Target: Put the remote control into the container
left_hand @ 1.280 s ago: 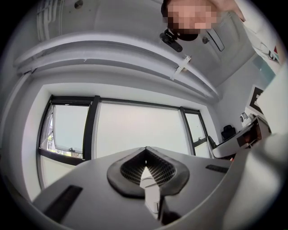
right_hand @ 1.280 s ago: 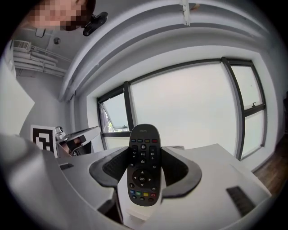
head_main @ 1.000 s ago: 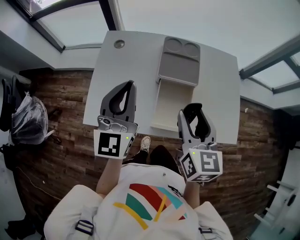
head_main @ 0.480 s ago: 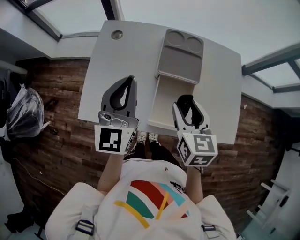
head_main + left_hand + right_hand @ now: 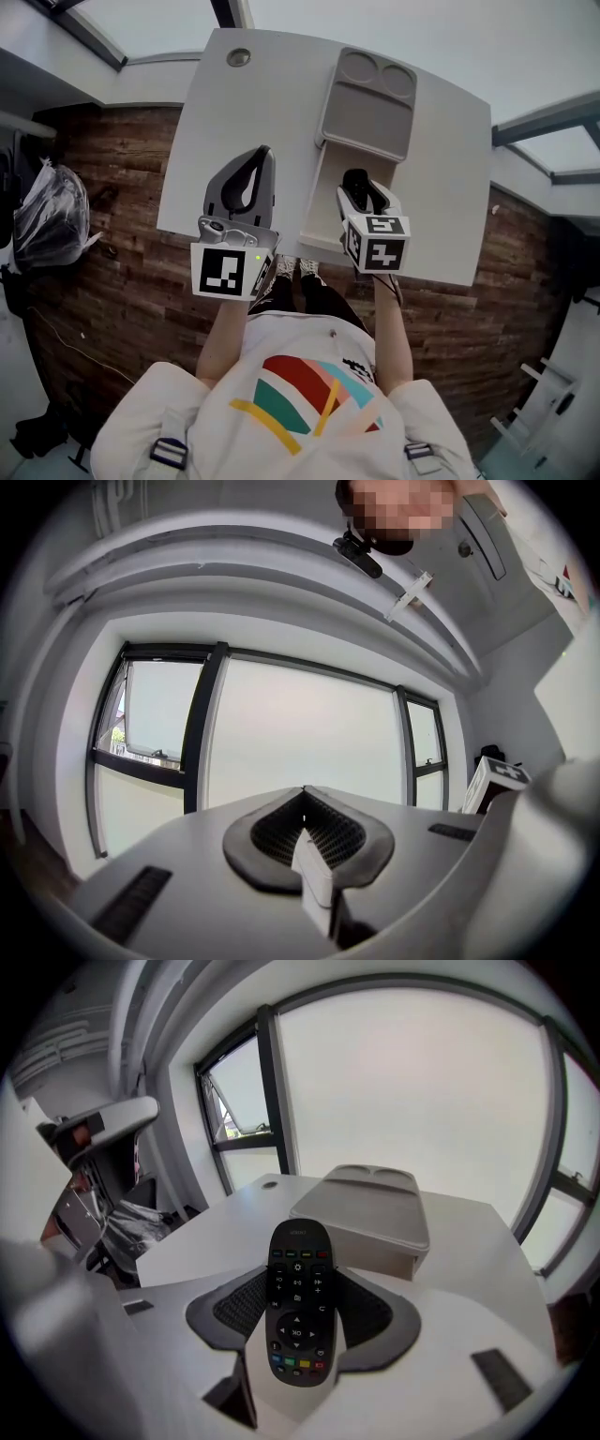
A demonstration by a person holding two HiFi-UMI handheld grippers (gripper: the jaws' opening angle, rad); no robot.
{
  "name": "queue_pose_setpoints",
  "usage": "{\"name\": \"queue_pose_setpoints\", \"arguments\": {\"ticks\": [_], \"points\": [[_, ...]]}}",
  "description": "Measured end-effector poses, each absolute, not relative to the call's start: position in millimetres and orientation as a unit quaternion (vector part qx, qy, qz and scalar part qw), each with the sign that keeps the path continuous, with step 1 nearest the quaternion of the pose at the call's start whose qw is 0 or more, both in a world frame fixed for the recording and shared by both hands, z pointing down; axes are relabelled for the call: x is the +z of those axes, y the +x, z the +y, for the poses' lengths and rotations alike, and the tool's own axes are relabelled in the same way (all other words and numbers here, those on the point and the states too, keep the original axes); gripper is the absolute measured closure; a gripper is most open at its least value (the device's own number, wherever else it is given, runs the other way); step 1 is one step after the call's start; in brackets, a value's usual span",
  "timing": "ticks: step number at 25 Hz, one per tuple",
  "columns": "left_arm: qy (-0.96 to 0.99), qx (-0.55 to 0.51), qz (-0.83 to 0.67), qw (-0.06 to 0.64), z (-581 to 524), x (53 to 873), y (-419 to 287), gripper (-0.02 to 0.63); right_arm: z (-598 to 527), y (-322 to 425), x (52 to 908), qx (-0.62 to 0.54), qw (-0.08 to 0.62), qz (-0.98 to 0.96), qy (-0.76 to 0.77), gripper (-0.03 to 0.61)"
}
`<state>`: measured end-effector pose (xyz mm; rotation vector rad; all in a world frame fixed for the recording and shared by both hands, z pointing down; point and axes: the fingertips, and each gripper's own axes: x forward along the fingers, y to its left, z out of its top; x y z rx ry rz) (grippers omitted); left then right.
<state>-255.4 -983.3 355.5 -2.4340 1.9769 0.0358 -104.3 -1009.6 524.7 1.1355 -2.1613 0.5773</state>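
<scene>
My right gripper point(image 5: 359, 183), clamped on the remote control point(image 5: 298, 1302), has moved forward and now sits over the container point(image 5: 326, 211) (its open tray). My left gripper point(image 5: 258, 159), beside it, stays closed, empty.

Daylight enters through the large frosted window panes point(image 5: 300, 733), overexposed near white in both gripper views. These views bend strongly at the edges, with black corners. The black remote control with coloured buttons point(image 5: 298, 1307) is sharp. Head view: even, soft light on the white rectangular tabletop point(image 5: 272, 122).
</scene>
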Motion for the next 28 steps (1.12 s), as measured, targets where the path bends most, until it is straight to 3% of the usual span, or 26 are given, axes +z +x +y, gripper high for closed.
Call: {"name": "queue_pose_setpoints", "arguments": {"ticks": [9, 16, 22, 28], "points": [[-0.781, 0.007, 0.624, -0.006, -977.7, 360.9, -250.1, 0.606, -1003.8, -118.0, 578.2, 0.198, 0.425, -0.794, 0.388, 0.345], [-0.777, 0.008, 0.629, -0.001, -973.4, 356.0, -251.6, 0.606, -997.1, -118.7, 602.3, 0.187, 0.464, -0.781, 0.373, 0.345], [-0.777, 0.008, 0.629, 0.001, -970.6, 354.2, -252.8, 0.606, -999.7, -123.7, 601.0, 0.15, 0.461, -0.784, 0.387, 0.345], [-0.777, 0.01, 0.63, 0.005, -967.8, 350.8, -252.6, 0.606, -1009.7, -124.8, 564.1, 0.141, 0.4, -0.805, 0.414, 0.344]]}}
